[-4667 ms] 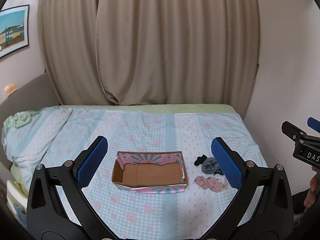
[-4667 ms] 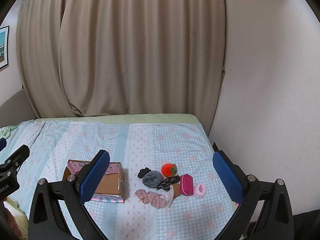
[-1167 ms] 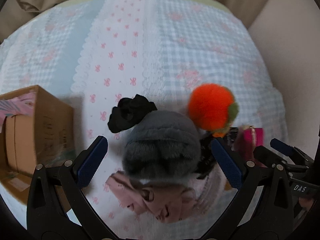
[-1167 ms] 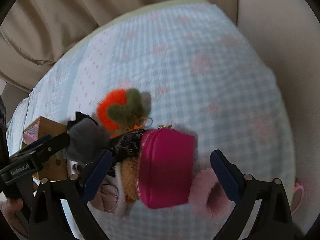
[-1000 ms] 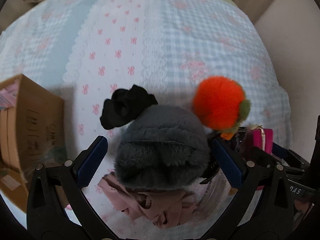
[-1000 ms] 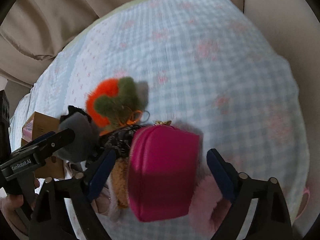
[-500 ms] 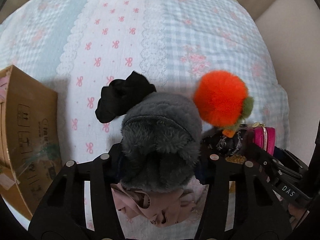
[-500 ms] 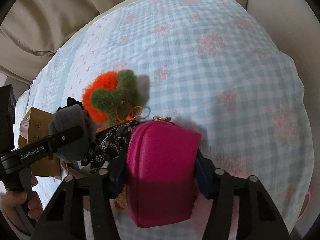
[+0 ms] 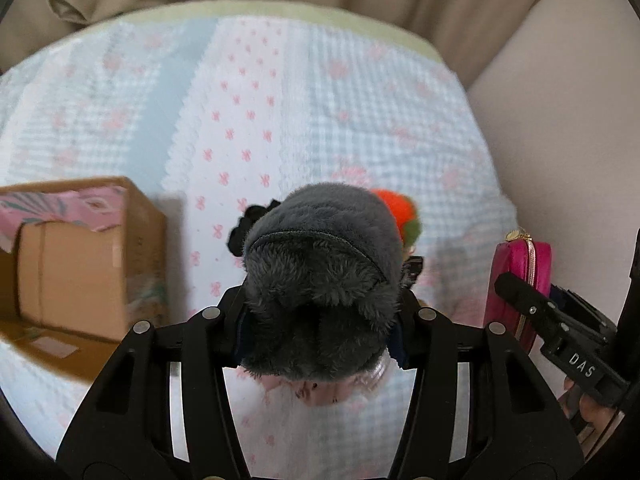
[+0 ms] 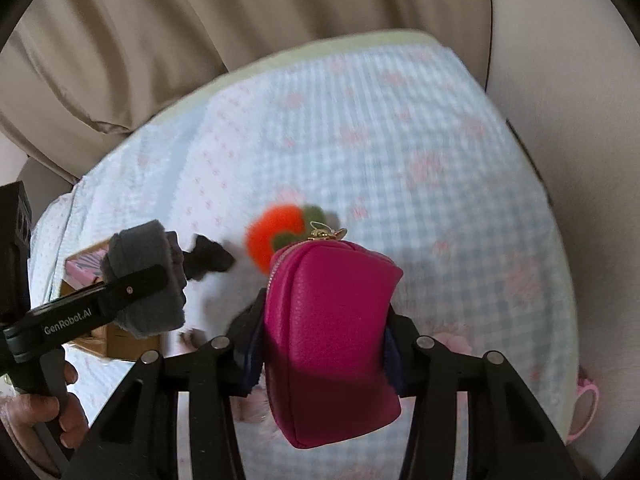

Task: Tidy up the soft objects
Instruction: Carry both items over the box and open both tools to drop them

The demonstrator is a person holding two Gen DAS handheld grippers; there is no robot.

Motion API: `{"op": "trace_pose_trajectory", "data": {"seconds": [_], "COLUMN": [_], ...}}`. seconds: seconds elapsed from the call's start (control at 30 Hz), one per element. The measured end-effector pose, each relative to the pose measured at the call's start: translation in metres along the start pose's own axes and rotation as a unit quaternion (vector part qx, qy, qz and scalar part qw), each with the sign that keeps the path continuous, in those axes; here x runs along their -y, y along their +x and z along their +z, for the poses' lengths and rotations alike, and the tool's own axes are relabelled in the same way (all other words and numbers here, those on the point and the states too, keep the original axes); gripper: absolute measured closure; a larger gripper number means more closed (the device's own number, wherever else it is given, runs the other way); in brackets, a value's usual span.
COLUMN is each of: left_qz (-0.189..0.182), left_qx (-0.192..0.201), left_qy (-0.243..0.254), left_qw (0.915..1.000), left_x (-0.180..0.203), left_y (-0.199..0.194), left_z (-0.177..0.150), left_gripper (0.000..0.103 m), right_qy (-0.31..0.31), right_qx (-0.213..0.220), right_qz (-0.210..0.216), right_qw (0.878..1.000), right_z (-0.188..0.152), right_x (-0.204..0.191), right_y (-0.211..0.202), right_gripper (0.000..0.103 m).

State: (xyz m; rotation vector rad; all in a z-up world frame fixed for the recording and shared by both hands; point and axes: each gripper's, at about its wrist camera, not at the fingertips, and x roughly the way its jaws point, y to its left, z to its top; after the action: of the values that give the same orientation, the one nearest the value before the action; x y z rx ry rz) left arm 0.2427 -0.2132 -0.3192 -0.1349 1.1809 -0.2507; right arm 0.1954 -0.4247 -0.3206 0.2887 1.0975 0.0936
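We had each gripper clamped on one item — the left gripper [image 9: 320, 332] squeezing the grey fuzzy pouch [image 9: 320, 280], the right gripper [image 10: 320, 344] the magenta pouch [image 10: 332, 328] — both raised above the bed [image 9: 280, 92], presumably to carry them left to the cardboard box [image 9: 84, 256].

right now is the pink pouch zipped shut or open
Shut, as far as shows: the pink pouch, clamped in the right gripper, has its zipper line closed up to the gold pull. The far side is hidden.
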Motion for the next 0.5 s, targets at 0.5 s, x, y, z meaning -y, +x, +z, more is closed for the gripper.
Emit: {"op": "trace_pose_trajectory", "data": {"seconds": [0.5], "left_qz": [0.035], "left_qx": [0.107], "left_qy": [-0.029], "left_qw": [0.9933], "left_x": [-0.091], "left_y": [-0.193], "left_z": [0.007], "left_gripper": [0.055], "right_qy": [-0.075], "right_qx": [0.061], "right_qz": [0.048], "right_qw": [0.994], "right_z": [0.028], "right_x": [-0.135], "right_y": [-0.124], "right_gripper": [0.059]}}
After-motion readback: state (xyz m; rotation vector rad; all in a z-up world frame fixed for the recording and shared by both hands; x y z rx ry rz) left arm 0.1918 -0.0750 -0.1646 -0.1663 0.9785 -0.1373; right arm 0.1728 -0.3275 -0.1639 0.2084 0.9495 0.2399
